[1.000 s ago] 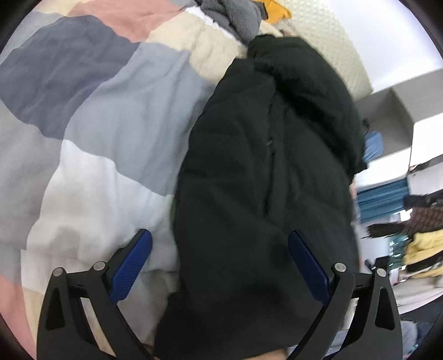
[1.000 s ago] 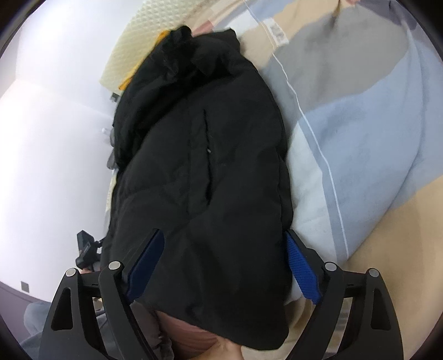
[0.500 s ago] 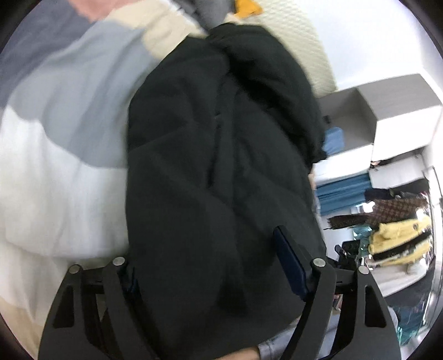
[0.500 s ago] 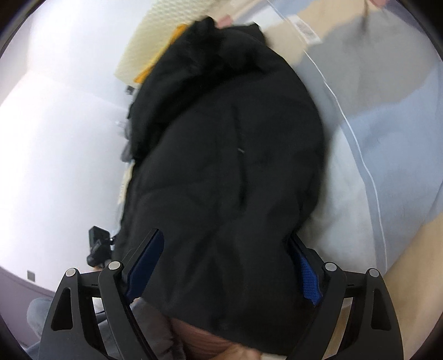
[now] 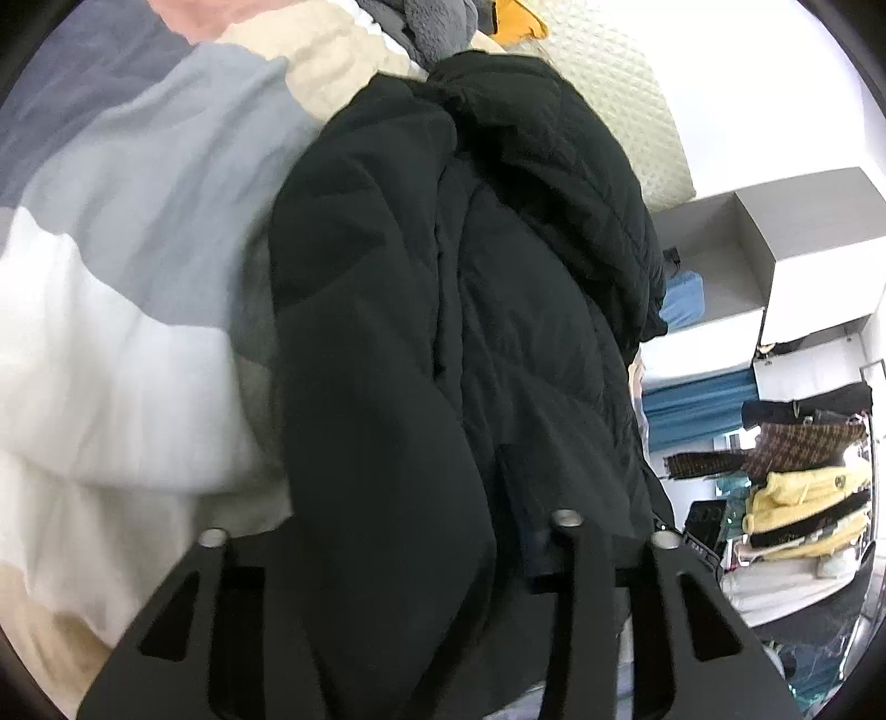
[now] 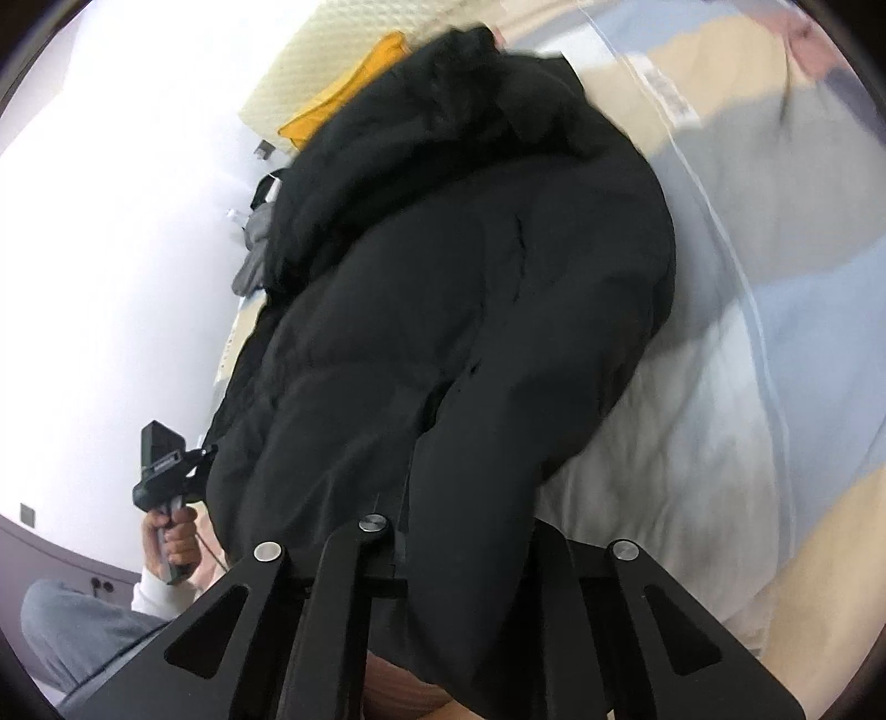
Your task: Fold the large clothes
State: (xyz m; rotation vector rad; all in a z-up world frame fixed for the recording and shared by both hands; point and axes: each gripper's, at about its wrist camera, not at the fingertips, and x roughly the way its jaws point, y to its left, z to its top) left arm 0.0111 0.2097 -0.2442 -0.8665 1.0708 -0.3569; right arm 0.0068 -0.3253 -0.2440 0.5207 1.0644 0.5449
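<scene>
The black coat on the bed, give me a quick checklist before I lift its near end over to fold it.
1. Right gripper on the black coat: jaws closing, fabric bunched between them. Ok.
2. Left gripper on the coat: jaws closing with fabric between them; the fingers are buried in cloth. Grip firmness: cannot tell.
3. Both grippers at the near end: ok.
4. Far end of the coat resting on the patchwork duvet: ok.
5. Landing area clear: not ok, an orange garment and a grey garment lie by the far end.
</scene>
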